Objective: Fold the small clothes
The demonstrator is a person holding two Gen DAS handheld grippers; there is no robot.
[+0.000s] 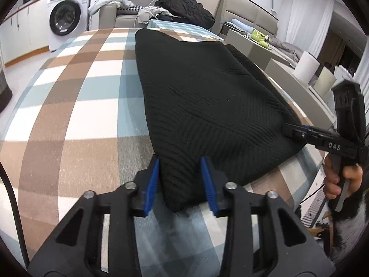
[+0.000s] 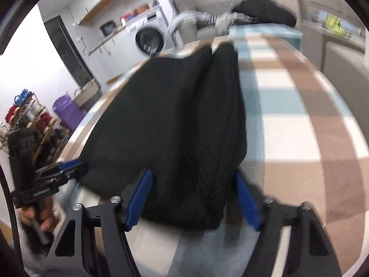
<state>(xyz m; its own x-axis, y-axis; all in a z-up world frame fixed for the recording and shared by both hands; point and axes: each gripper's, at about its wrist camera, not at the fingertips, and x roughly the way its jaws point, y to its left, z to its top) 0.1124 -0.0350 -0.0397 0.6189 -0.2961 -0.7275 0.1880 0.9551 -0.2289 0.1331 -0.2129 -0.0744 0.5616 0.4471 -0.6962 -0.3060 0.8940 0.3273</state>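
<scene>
A black ribbed knit garment (image 1: pixel 203 97) lies folded on the checked tablecloth (image 1: pixel 87 87). Its near corner is pinched between the blue pads (image 1: pixel 153 184) of my left gripper (image 1: pixel 181 180), which is shut on it. In the right wrist view the same garment (image 2: pixel 175 115) is a long folded slab, and its near end sits between the pads of my right gripper (image 2: pixel 193 198). Those jaws stand open, with a gap beside the right pad (image 2: pixel 248 203). Each view also shows the other gripper at the garment's side edge: the right gripper (image 1: pixel 287 130), and the left gripper (image 2: pixel 83 167).
A person's hand (image 1: pixel 341 180) holds the right gripper's handle. Beyond the table are a washing machine (image 1: pixel 66 16), a sofa with a black bundle (image 1: pixel 184 9), and white rolls (image 1: pixel 306 67) at the right. The table edge (image 2: pixel 76 138) runs close to the garment's left side.
</scene>
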